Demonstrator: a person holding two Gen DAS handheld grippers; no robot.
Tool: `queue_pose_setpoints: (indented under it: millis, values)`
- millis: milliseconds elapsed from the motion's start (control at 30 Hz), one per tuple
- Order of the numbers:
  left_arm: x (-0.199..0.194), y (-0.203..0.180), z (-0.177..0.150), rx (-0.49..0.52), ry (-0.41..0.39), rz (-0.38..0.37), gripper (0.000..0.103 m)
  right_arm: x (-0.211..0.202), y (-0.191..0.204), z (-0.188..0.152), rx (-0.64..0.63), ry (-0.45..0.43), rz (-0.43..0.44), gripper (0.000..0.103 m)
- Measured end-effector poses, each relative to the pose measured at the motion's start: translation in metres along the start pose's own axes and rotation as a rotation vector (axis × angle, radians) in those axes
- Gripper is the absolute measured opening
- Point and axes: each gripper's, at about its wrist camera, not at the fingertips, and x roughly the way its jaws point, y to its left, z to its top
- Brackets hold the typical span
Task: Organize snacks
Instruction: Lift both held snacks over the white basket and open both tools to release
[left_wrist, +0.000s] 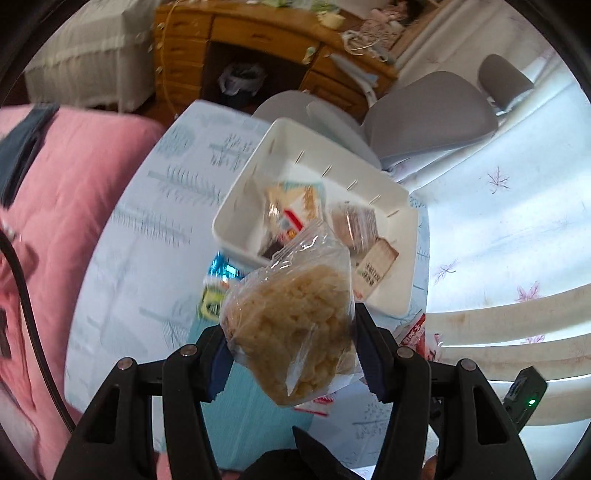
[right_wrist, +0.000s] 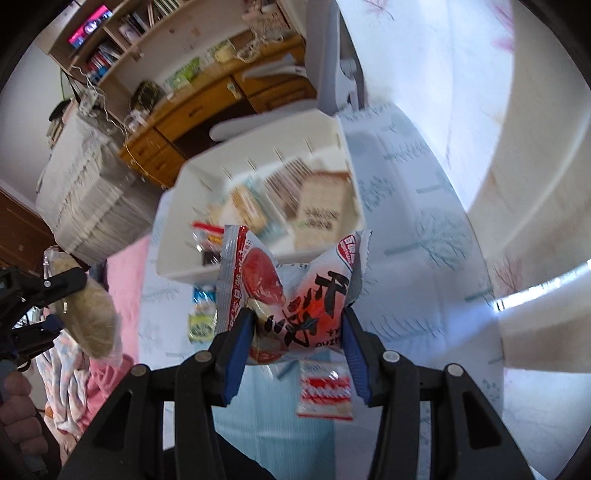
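My left gripper is shut on a clear bag of pale puffed snack, held in the air above the table. In the right wrist view that same bag hangs at the far left in the left gripper. My right gripper is shut on a red and white snack packet, also lifted. Beyond both lies a white bin that holds several wrapped snacks. A blue and green packet lies on the cloth just before the bin.
A small red and white packet lies on the pale blue tablecloth under the right gripper. A grey chair stands behind the table, a wooden desk farther back. Pink bedding is to the left. A hand grips the left tool.
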Motion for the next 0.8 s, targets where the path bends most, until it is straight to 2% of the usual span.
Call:
queue_pose_setpoints:
  millis: [133,267,467,633,800]
  values:
    - [0.004,-0.002,0.019,0.069,-0.016,-0.017,0.057,0.007,0.013,0.009,-0.009,-0.028,-0.001,0.048]
    - [0.016,-0.006,0.034,0.16,-0.056,0.018,0.057,0.017,0.027,0.019,-0.028,-0.062,0.004,0.048]
    - [0.034,-0.013,0.052,0.267,-0.097,0.001,0.057,0.03,0.047,0.032,-0.09,-0.132,0.013,0.048]
    - [0.05,-0.014,0.06,0.33,-0.111,-0.02,0.057,0.041,0.061,0.04,-0.139,-0.173,0.01,0.048]
    - [0.064,-0.008,0.066,0.341,-0.116,-0.039,0.057,0.049,0.066,0.046,-0.167,-0.197,-0.005,0.048]
